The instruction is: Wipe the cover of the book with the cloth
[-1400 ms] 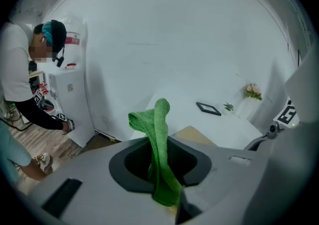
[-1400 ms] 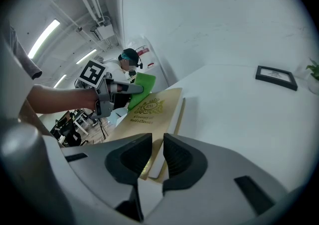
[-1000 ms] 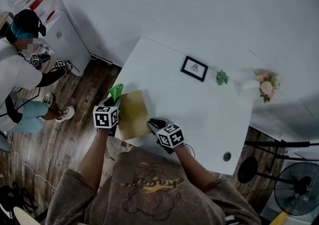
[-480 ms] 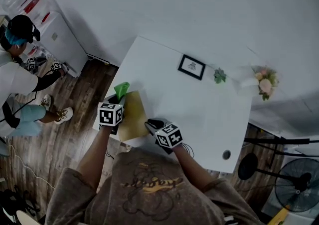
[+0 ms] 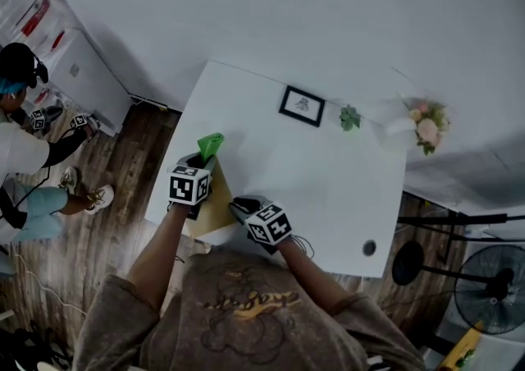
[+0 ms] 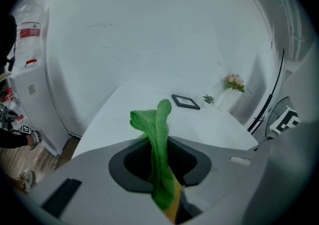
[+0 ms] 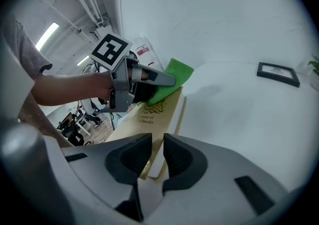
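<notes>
- The left gripper (image 6: 162, 191) is grasping the green cloth (image 6: 157, 142); its jaws are clenched on the lower part of the cloth, and the free end is standing up and folding over above them.
- In the left gripper view, the part of the cloth inside the jaws is hidden by the gripper body. The book is showing only as a thin yellow sliver (image 6: 174, 204) beneath the cloth.
- In the right gripper view, the left gripper (image 7: 167, 80) is holding the cloth (image 7: 175, 75) down at the far end of the book (image 7: 155, 117). The cloth is touching the cover just beyond the printed title, which is too small to read with certainty.
- The right gripper (image 7: 157, 150) is clamping the near edge of the book: the gold cover is lying against one jaw and the white page edge against the other. The near corner is hidden behind the jaws.
- The book is lying flat on the white bench (image 5: 328, 185), at the corner nearest the person.
- In the head view, the left gripper (image 5: 203, 166) and right gripper (image 5: 238, 208) are covering most of the book (image 5: 215, 201); only a tan strip is showing between them. The cloth (image 5: 211, 145) is projecting past the far edge.
- A framed picture (image 5: 302, 106), a small plant (image 5: 350, 117) and a bunch of flowers (image 5: 426, 123) are standing well apart from the book, along the far side of the bench.
- A second person (image 5: 16, 148) is being cut off by the left edge of the head view.
</notes>
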Demonstrator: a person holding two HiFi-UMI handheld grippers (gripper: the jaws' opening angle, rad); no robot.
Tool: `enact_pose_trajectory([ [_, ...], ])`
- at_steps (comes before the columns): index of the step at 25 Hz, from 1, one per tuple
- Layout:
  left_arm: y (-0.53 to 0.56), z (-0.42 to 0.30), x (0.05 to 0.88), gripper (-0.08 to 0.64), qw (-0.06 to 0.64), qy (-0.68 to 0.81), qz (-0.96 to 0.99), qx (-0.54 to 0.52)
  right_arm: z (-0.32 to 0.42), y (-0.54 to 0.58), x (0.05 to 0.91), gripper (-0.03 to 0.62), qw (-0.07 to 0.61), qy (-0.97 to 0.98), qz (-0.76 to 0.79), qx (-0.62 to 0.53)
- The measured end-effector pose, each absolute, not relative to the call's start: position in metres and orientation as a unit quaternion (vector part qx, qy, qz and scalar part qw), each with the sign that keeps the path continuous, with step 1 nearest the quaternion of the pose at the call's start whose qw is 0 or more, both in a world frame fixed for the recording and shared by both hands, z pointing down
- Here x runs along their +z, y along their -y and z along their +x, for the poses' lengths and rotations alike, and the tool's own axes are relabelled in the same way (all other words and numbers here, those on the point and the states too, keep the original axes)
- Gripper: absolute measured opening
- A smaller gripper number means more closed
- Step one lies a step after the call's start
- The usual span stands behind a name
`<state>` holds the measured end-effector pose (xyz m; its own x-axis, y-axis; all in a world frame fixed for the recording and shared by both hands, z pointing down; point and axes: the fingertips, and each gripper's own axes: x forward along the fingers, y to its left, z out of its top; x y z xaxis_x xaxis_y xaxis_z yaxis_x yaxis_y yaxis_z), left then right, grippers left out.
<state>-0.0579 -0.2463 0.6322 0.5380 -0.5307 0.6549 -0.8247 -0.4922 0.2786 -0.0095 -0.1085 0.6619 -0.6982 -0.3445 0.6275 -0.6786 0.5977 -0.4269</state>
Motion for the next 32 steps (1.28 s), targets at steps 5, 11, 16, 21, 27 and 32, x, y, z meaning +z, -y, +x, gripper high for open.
enact_pose_trajectory([
  [5, 0.244, -0.029, 0.631, 0.069, 0.307, 0.379, 0.84, 0.239, -0.007, 0.108, 0.662, 0.074, 0.242, 0.857, 0.303, 0.339],
  [11, 0.233, 0.0, 0.622, 0.069, 0.342, 0.341, 0.851, 0.208, -0.006, 0.107, 0.662, 0.074, 0.236, 0.857, 0.302, 0.345],
  [16, 0.225, 0.005, 0.601, 0.069, 0.351, 0.333, 0.857, 0.176, -0.004, 0.108, 0.662, 0.075, 0.23, 0.857, 0.302, 0.349],
  [21, 0.22, -0.012, 0.579, 0.069, 0.362, 0.343, 0.855, 0.139, -0.004, 0.107, 0.663, 0.075, 0.228, 0.859, 0.297, 0.35],
  [27, 0.21, -0.053, 0.563, 0.069, 0.374, 0.379, 0.84, 0.102, -0.004, 0.108, 0.664, 0.075, 0.231, 0.859, 0.292, 0.351],
  [32, 0.198, -0.103, 0.561, 0.069, 0.372, 0.43, 0.818, 0.087, -0.005, 0.108, 0.664, 0.077, 0.228, 0.86, 0.287, 0.356],
])
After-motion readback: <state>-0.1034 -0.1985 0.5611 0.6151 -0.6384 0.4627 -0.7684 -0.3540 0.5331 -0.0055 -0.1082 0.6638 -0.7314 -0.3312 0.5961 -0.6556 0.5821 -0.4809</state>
